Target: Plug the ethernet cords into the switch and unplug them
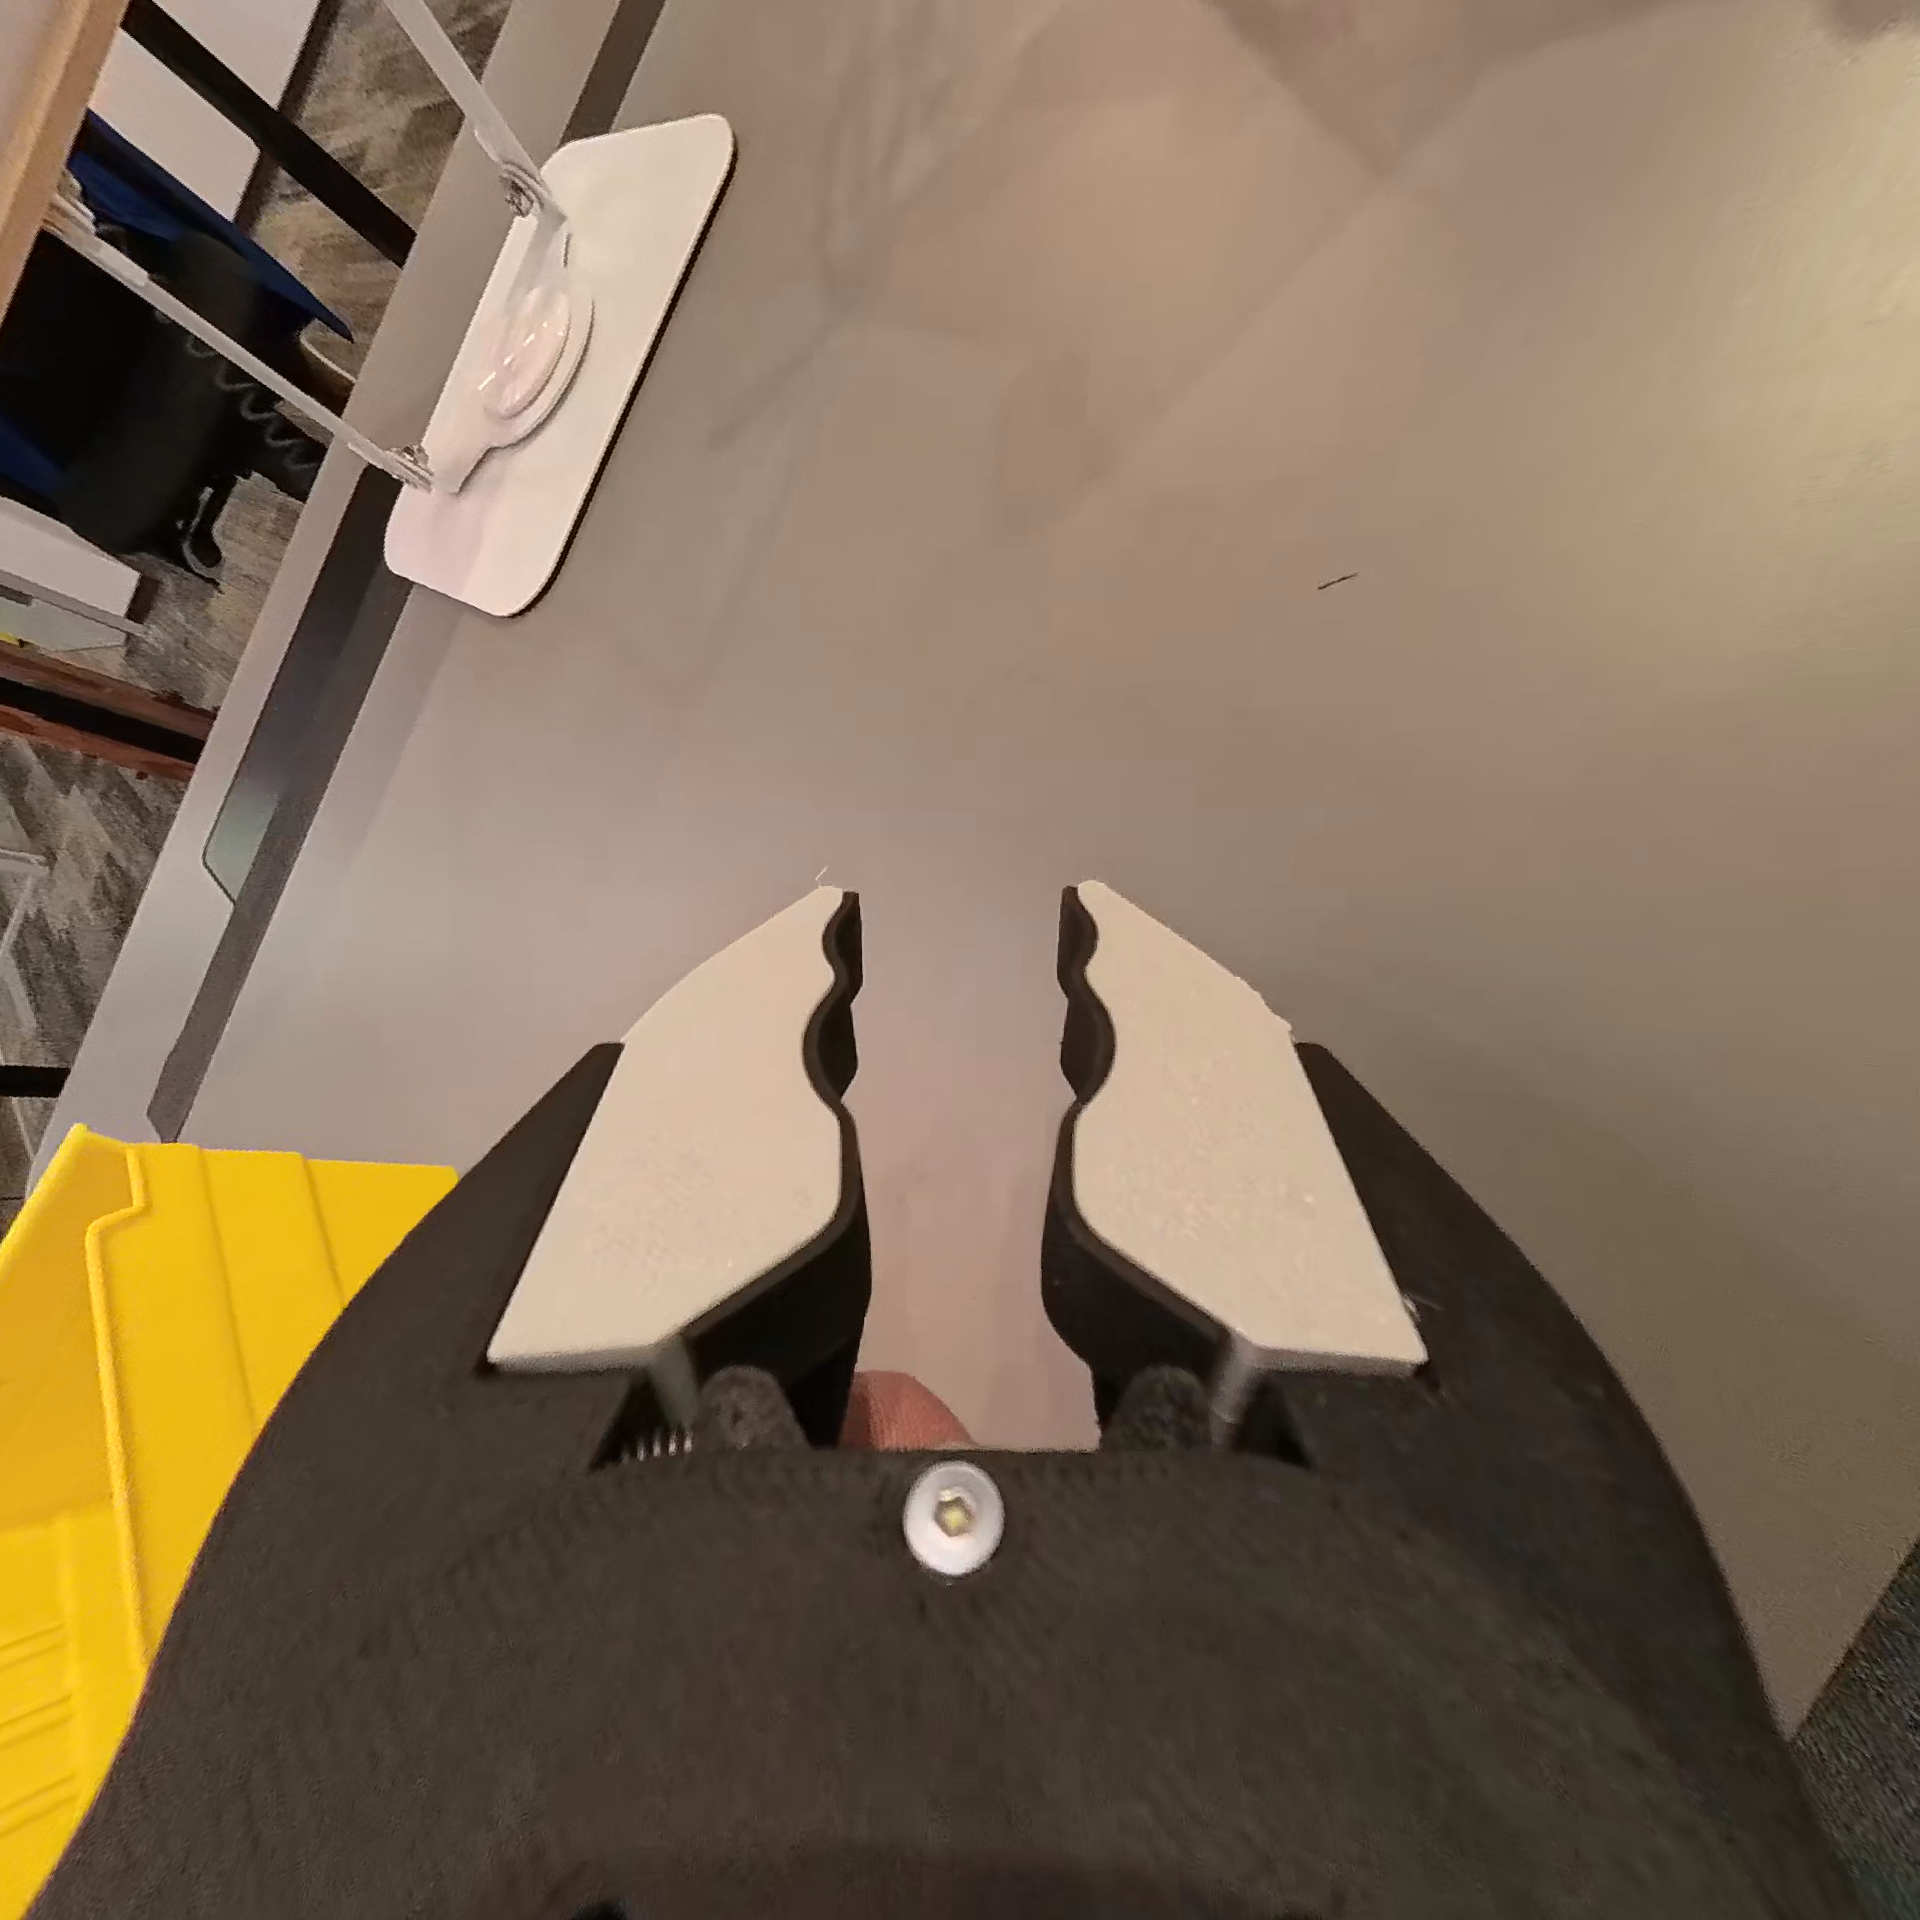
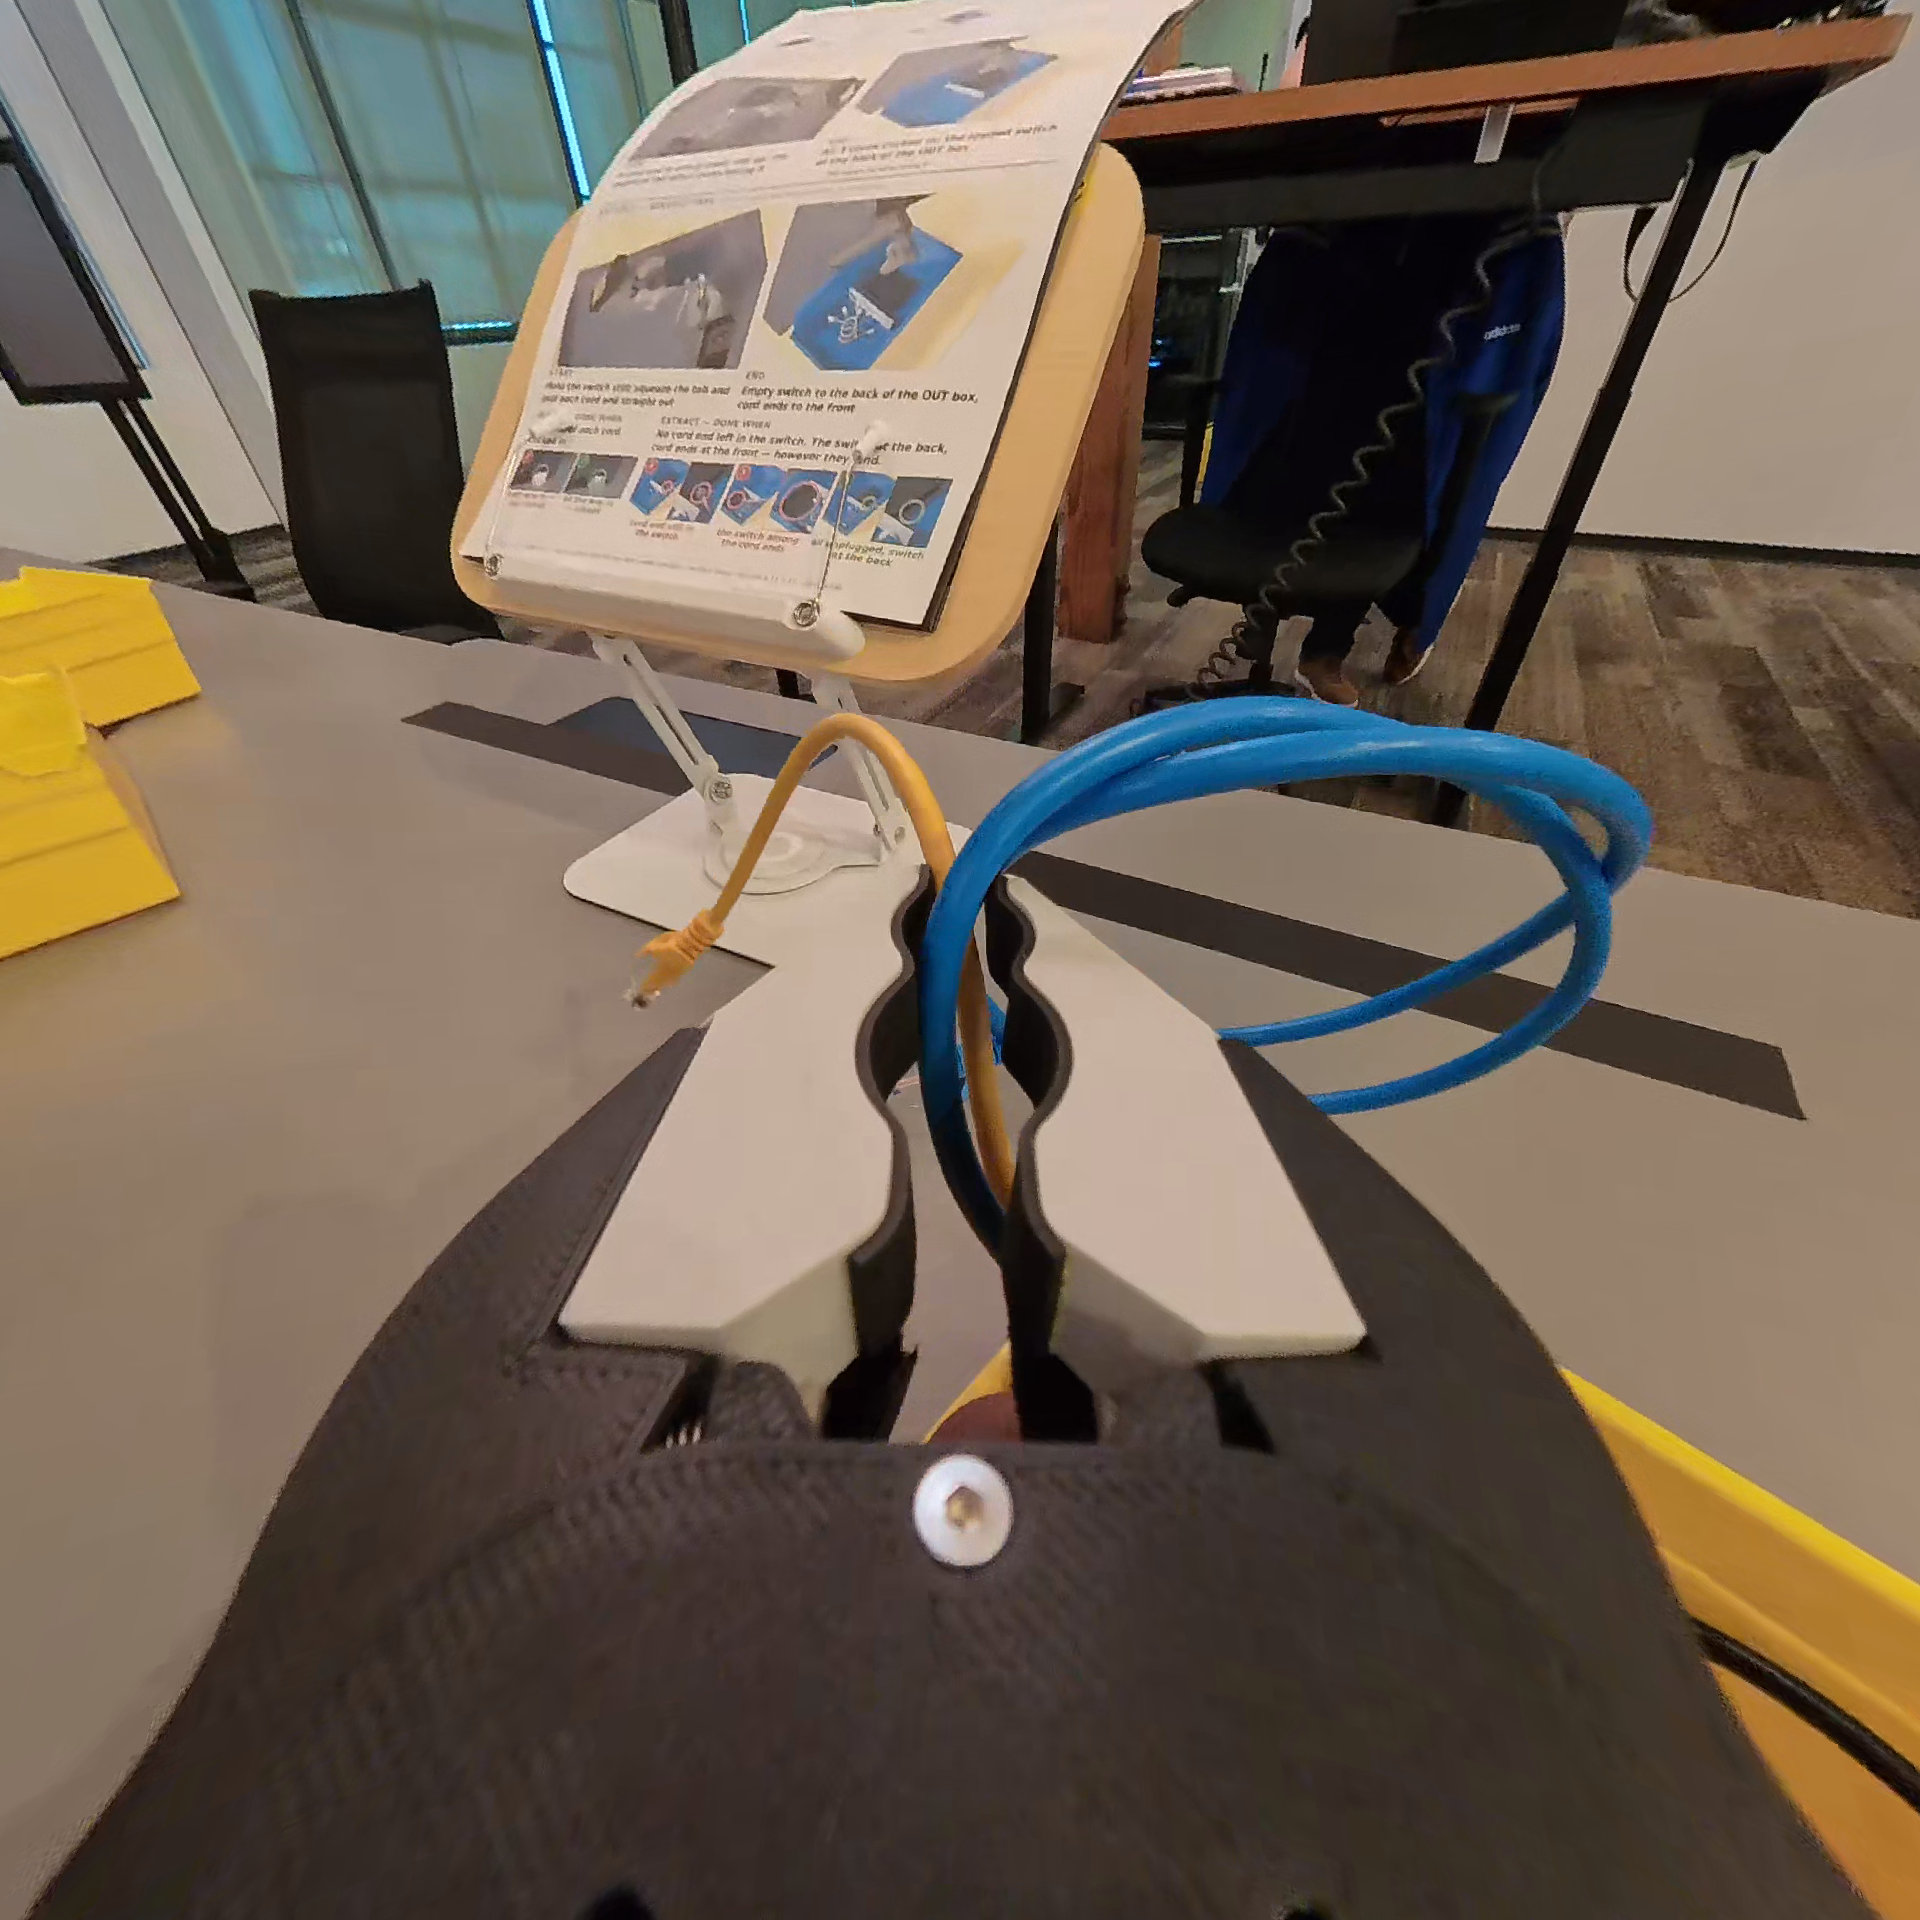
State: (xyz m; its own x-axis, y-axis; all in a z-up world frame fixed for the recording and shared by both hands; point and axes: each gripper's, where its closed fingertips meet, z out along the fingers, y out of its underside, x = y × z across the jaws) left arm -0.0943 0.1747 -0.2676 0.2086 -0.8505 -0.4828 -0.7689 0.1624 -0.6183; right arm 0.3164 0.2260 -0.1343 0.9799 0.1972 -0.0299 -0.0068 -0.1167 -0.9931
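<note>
Hovering over bare grey table (image 1: 1143, 520), the left gripper (image 1: 961, 904) has its jaws parted with nothing between them. A yellow bin (image 1: 156, 1351) sits close by its left side, and the white base of a document stand (image 1: 561, 353) rests near the table's far left edge.

In the right wrist view, more yellow bins (image 2: 73, 831) sit at the table's left edge. Towards the far edge stands the document stand (image 2: 790, 343), propping up an illustrated instruction sheet. In front of its base, the orange ethernet cord (image 2: 831, 748) arcs up, its plug (image 2: 665, 951) hanging just above the table. The right gripper (image 2: 961, 904) is nearly closed, pinching that orange cord and the blue ethernet cord (image 2: 1299, 748) together; the blue one loops out to the right, held clear of the table. A yellow bin rim (image 2: 1766, 1558) shows below the gripper at the near right. The switch cannot be seen in either view.
</note>
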